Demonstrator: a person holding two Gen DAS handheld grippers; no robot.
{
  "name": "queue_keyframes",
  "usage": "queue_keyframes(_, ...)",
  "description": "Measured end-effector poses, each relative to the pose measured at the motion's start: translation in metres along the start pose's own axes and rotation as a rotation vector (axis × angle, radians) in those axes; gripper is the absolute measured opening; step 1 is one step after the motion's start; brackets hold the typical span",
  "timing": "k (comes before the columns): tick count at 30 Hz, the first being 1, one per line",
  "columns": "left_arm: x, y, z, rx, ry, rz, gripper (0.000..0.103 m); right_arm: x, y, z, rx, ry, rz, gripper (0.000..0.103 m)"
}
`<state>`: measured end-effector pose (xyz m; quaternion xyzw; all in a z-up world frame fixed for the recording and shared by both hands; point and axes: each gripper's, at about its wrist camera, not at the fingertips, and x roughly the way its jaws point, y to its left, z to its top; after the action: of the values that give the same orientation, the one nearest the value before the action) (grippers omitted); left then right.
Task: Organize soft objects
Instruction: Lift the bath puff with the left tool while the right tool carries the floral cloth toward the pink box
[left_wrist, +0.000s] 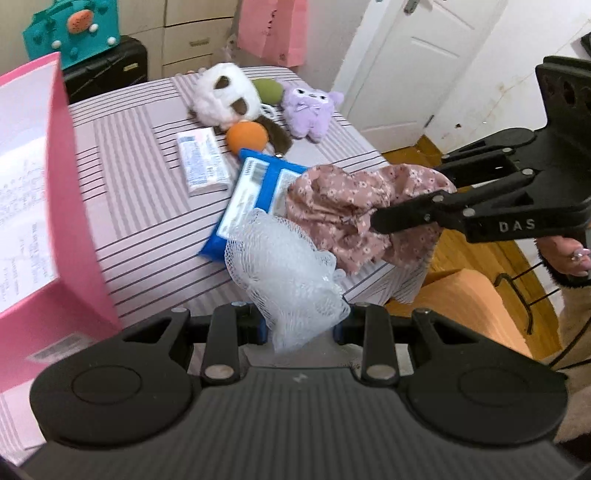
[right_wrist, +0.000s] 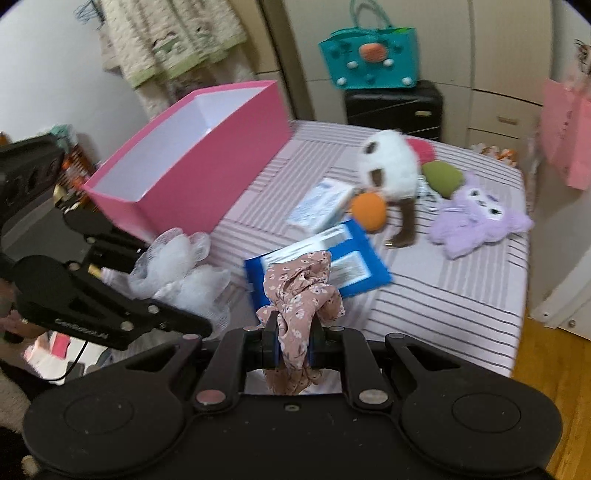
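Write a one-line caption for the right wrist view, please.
Right gripper holds floral cloth above striped bed, near open pink box.

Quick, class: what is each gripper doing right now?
Left gripper: shut on the white mesh bath sponge.
Right gripper: shut on the pink floral cloth.
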<state>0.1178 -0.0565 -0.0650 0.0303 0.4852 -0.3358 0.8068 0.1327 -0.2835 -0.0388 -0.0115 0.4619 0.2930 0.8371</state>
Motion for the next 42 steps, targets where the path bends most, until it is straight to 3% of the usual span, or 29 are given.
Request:
queue_keyframes(12,-0.040,0.015,-0.024,-0.033,0.013,0.014,0.029,0.011,0.049,0.021,-0.062,0.047,0.136,0.016)
queue_keyframes(27,-0.106,0.040,-0.022,0.028,-0.014,0.064,0.030,0.004,0.104,0.069,-0.156,0.003,0.174,0.016)
queue_keyframes(32,-0.130,0.057,-0.016,0.022,-0.062,0.109,0.030,0.004,0.116,0.090,-0.191,-0.036,0.183,0.016)
queue_keyframes(37,-0.148,0.074,-0.014,0.048,-0.181,0.178,0.030,0.011,0.124,0.111,-0.255,-0.104,0.165,0.016)
queue_keyframes(42,-0.149,0.102,-0.013,-0.007,-0.236,0.206,0.030,0.025,0.126,0.132,-0.315,-0.155,0.139,0.016)
